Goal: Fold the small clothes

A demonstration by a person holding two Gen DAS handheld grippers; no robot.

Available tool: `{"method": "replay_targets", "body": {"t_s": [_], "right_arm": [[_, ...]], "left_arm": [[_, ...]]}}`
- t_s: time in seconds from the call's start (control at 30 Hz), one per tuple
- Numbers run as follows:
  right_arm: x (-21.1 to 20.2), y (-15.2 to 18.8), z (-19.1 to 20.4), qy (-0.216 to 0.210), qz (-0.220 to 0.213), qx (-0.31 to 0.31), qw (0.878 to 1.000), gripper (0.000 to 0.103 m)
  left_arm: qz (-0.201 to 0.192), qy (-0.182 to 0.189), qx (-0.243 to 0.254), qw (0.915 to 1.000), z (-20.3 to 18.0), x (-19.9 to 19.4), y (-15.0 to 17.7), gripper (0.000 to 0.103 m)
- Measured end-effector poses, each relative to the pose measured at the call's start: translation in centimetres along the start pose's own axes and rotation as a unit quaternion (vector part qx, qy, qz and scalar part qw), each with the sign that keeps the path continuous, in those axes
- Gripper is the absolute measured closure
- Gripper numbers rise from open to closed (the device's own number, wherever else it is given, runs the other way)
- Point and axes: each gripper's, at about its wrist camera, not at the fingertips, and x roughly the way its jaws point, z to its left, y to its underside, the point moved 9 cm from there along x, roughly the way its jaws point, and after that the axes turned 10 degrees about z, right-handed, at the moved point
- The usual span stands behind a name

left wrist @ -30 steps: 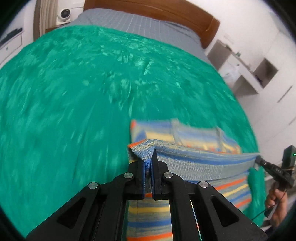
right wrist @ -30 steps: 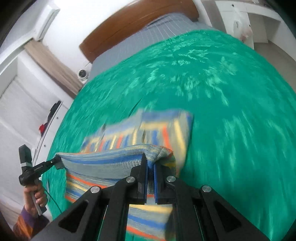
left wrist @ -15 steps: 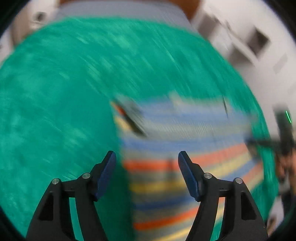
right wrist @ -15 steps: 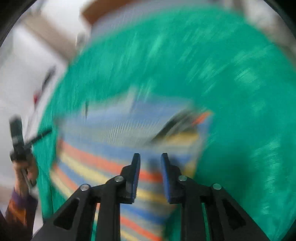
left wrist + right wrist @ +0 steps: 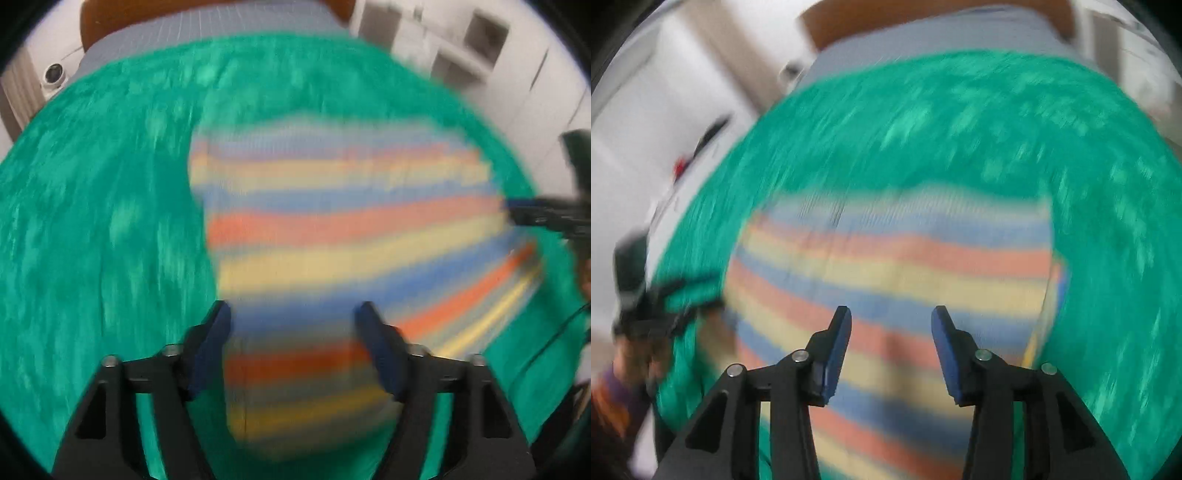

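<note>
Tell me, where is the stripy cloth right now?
The stripy cloth lies flat on the green bedspread, just below both open grippers.

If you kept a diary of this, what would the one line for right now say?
striped garment: flat on green bedspread | left gripper: jaws closing, empty, above garment | right gripper: jaws opening, empty | frames blurred

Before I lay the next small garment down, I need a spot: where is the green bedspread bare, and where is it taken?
Bare green bedspread lies left of the striped garment, and more between its far edge and the grey sheet by the headboard. A strip is free on its right. The near middle is crowded: the garment, the closing left claw and the opening right claw.
</note>
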Motion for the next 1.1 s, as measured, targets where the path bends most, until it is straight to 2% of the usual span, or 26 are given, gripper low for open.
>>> {"method": "replay_targets", "body": {"t_s": [0.07, 0.13, 0.2, 0.23, 0.27, 0.33, 0.37, 0.4, 0.47, 0.5, 0.57, 0.63, 0.7, 0.77, 0.83, 0.87, 0.9, 0.97, 1.03, 1.07, 1.1], "right_arm": [[1.7, 4.6, -2.2, 0.05, 0.038, -0.002, 0.998, 0.058], [1.2, 8.1, -5.1, 0.081, 0.031, 0.019, 0.996, 0.058], [-0.9, 10.4, -7.1, 0.06, 0.018, 0.072, 0.995, 0.057], [-1.8, 10.9, -7.4, 0.053, 0.011, 0.088, 0.995, 0.056], [-2.9, 11.3, -7.9, 0.067, 0.001, 0.098, 0.993, 0.055], [-5.1, 11.6, -7.9, 0.071, -0.033, 0.089, 0.993, 0.054], [-5.9, 11.7, -7.5, 0.062, -0.045, 0.09, 0.993, 0.054], [-6.4, 11.9, -7.6, 0.049, -0.054, 0.094, 0.993, 0.054], [-6.8, 11.6, -8.1, 0.014, -0.067, 0.112, 0.991, 0.054], [-6.6, 11.4, -8.4, 0.004, -0.071, 0.118, 0.99, 0.054], [-6.4, 10.5, -9.4, -0.029, -0.083, 0.135, 0.987, 0.054], [-5.8, 9.3, -10.2, -0.072, -0.087, 0.148, 0.982, 0.054], [-4.8, 6.8, -11.0, -0.121, -0.076, 0.156, 0.977, 0.054], [-3.6, 4.7, -11.7, -0.156, -0.062, 0.162, 0.972, 0.053], [-2.0, 2.5, -12.5, -0.183, -0.049, 0.17, 0.967, 0.053], [-1.4, 1.6, -12.7, -0.198, -0.042, 0.172, 0.964, 0.053], [-0.6, 0.3, -13.1, -0.205, -0.037, 0.177, 0.962, 0.053], [1.0, -2.3, -13.4, -0.215, -0.033, 0.181, 0.959, 0.053], [2.1, -4.8, -13.3, -0.221, -0.041, 0.186, 0.956, 0.054], [2.2, -5.4, -13.3, -0.228, -0.046, 0.189, 0.954, 0.062], [2.3, -6.1, -13.2, -0.225, -0.049, 0.192, 0.954, 0.095]], "left_arm": [[-0.007, 0.009, -0.013, 0.9999, 1.0, -0.2, 1.8, 0.046], [-0.002, -0.041, 0.0, 0.9992, 1.8, -1.1, 2.9, 0.049], [-0.001, -0.08, 0.008, 0.9968, 2.0, -2.2, 3.2, 0.059], [-0.005, -0.088, 0.007, 0.9961, 1.8, -3.0, 2.9, 0.06], [-0.022, -0.091, 0.009, 0.9956, 1.3, -4.0, 2.5, 0.06], [-0.056, -0.074, 0.029, 0.9953, -1.5, -5.6, 1.2, 0.052], [-0.069, -0.061, 0.043, 0.9949, -3.2, -6.2, 0.8, 0.041], [-0.082, -0.045, 0.06, 0.9938, -5.3, -6.6, 0.3, 0.038], [-0.092, -0.012, 0.121, 0.9883, -11.7, -6.1, -0.2, 0.038], [-0.09, -0.007, 0.145, 0.9853, -13.8, -5.5, -0.1, 0.038], [-0.09, -0.006, 0.224, 0.9704, -20.2, -3.0, 0.1, 0.038], [-0.079, -0.008, 0.281, 0.9565, -24.8, -0.4, 0.6, 0.038], [-0.085, -0.025, 0.306, 0.9478, -27.5, 1.2, 0.8, 0.038], [-0.119, -0.041, 0.317, 0.94, -29.3, 1.6, 0.2, 0.038], [-0.122, -0.032, 0.305, 0.9439, -29.7, 2.0, -0.9, 0.04], [-0.123, -0.022, 0.297, 0.9467, -29.7, 2.0, -1.3, 0.052], [-0.124, -0.014, 0.29, 0.9489, -29.8, 2.0, -1.5, 0.072], [-0.13, -0.004, 0.282, 0.9505, -29.7, 2.2, -1.9, 0.093], [-0.141, 0.008, 0.273, 0.9515, -29.3, 2.0, -2.2, 0.097], [-0.146, 0.016, 0.266, 0.9528, -29.2, 2.0, -2.3, 0.098], [-0.152, 0.03, 0.252, 0.9552, -28.9, 1.5, -2.5, 0.098]]}}
